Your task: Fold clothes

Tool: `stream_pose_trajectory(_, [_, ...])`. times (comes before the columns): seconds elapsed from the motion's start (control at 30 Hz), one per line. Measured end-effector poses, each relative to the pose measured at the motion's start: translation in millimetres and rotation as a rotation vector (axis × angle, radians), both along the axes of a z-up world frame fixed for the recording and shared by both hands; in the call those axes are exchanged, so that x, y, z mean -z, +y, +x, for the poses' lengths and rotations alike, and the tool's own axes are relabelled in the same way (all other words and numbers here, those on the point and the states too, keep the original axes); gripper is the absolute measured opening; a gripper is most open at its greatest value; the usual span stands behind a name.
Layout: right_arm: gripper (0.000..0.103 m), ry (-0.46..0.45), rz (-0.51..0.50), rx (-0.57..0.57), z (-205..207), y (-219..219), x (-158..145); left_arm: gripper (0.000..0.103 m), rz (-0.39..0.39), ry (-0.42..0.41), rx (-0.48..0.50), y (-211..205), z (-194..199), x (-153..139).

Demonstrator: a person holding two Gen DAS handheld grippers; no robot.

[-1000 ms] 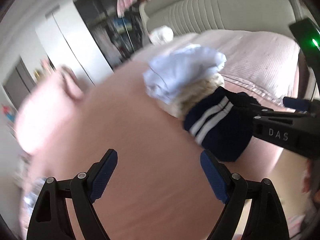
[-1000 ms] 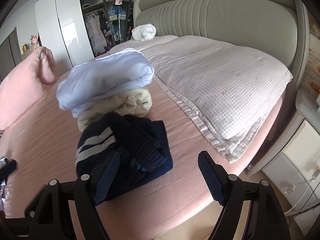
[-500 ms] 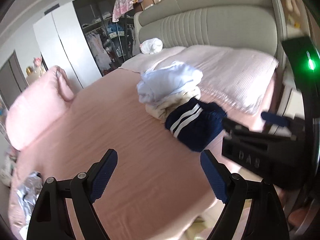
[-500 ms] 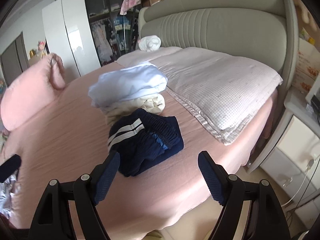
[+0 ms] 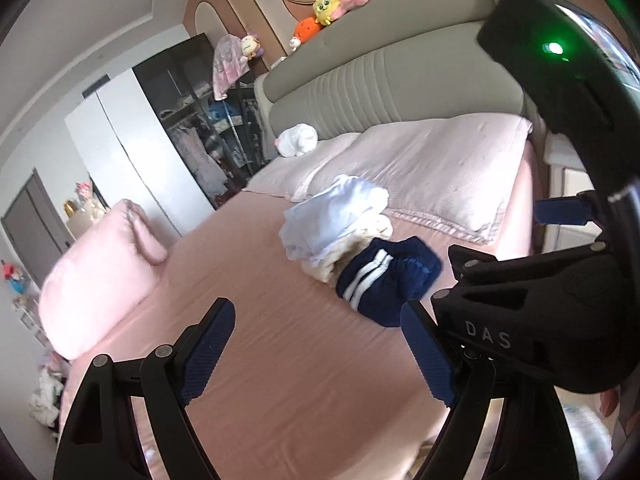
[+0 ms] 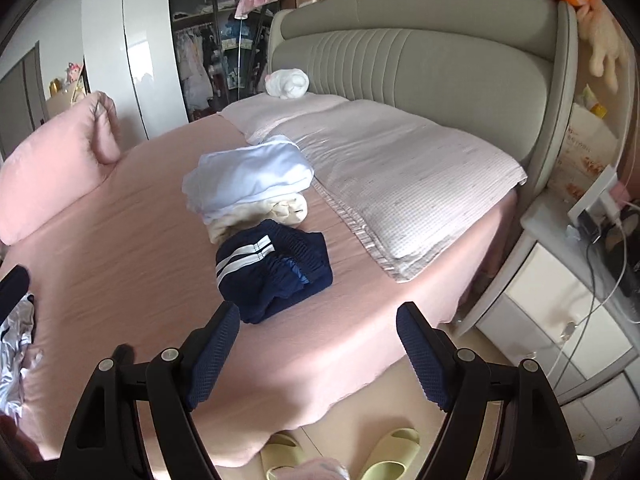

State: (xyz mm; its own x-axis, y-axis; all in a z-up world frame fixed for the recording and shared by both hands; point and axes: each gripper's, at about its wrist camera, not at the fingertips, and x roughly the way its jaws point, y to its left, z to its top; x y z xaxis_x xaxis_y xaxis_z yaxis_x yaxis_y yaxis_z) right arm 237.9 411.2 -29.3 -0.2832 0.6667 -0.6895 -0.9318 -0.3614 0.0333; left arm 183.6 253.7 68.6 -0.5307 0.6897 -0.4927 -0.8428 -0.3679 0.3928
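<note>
Both grippers have pulled up and back from the navy shorts (image 6: 276, 272), now lying folded at twelve o'clock. Left gripper (image 5: 320, 352) and right gripper (image 6: 318, 354) are released, empty. That garment looks done.

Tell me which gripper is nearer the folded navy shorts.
Right. The right gripper hangs open just short of the navy shorts, which lie straight ahead. The left gripper, also open, sits back and to their left, over bare sheet.
</note>
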Motion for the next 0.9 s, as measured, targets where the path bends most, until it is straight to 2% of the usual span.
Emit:
stream_pose_trajectory(0.13, [0.081, -0.005, -0.015, 0.025, 13, -7, -9, 0.085, 0.015, -0.097, 0.038, -6, -1, -7])
stream_pose_trajectory(0.23, [0.081, -0.006, -0.034, 0.037, 20, -12, -15, 0.085, 0.028, -0.104, 0.047, -10, 1, -12])
stream_pose_trajectory(0.37, [0.081, -0.044, 0.008, 0.047, 24, -24, -26, 0.085, 0.054, -0.071, 0.044, -12, 7, -19])
stream_pose_trajectory(0.47, [0.081, -0.084, 0.050, 0.053, 25, -30, -33, 0.085, 0.060, -0.083, 0.061, -10, 7, -22])
stream_pose_trajectory(0.57, [0.081, -0.081, 0.057, 0.067, 29, -28, -36, 0.085, 0.076, -0.106, 0.071, -10, 4, -23])
stream_pose_trajectory(0.9, [0.081, -0.057, 0.011, 0.016, 25, -36, -42, 0.085, 0.003, -0.107, 0.002, -7, -9, -25])
